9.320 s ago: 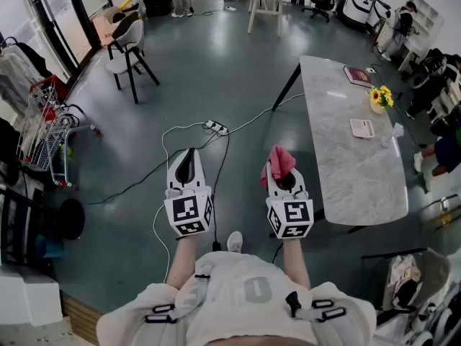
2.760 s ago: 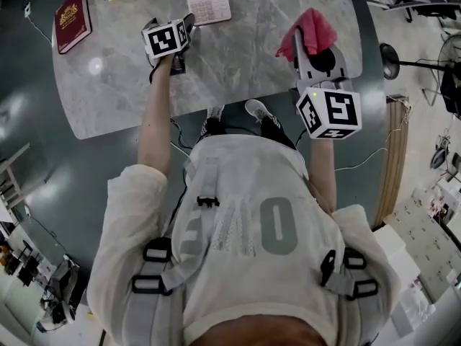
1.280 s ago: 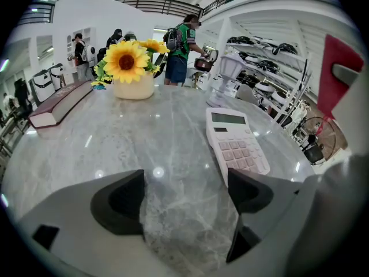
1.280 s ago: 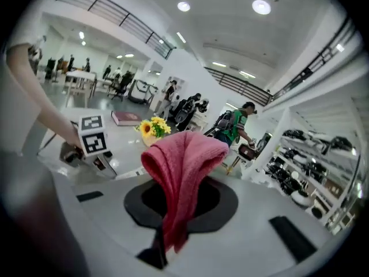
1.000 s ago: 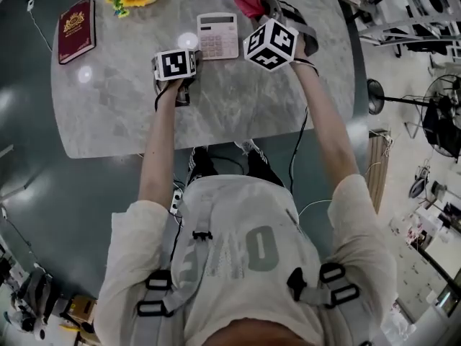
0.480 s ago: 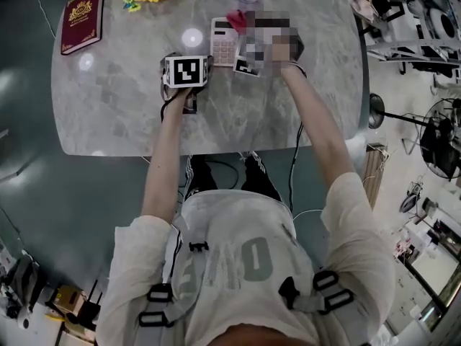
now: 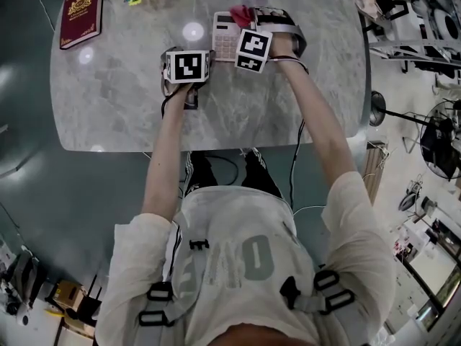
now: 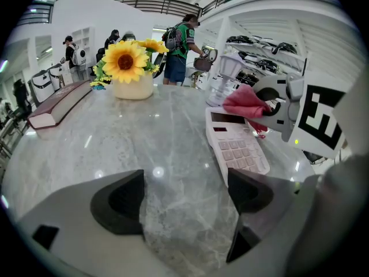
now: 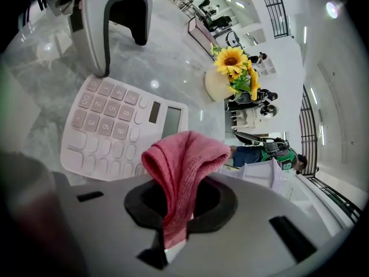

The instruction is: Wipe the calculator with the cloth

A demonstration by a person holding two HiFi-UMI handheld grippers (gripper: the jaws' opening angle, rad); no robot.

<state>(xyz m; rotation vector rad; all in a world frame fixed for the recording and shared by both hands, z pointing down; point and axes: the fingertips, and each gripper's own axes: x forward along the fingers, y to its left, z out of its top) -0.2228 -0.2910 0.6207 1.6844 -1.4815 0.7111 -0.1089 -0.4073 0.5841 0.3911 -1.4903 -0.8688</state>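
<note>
The pale pink calculator (image 7: pixel 224 36) lies on the marble table (image 7: pixel 288 99); it also shows in the left gripper view (image 8: pixel 236 146) and the right gripper view (image 9: pixel 112 126). My right gripper (image 9: pixel 179 199) is shut on a pink cloth (image 9: pixel 183 161), held low over the calculator's far right part (image 7: pixel 241 14). My left gripper (image 8: pixel 184 196) is open over bare marble just left of the calculator. One of its fingers (image 9: pixel 101 33) stands at the calculator's corner. The right gripper's marker cube (image 7: pixel 253 50) hides part of the calculator in the head view.
A vase of sunflowers (image 8: pixel 130 68) and a dark red book (image 7: pixel 81 11) sit at the table's far left. A clear glass (image 8: pixel 226 79) stands behind the calculator. The near table edge (image 7: pixel 216 146) runs close to the person's body. People stand in the background.
The right gripper with the cloth has come left and down over the calculator's top end. The left gripper has stayed beside the calculator's left side.
</note>
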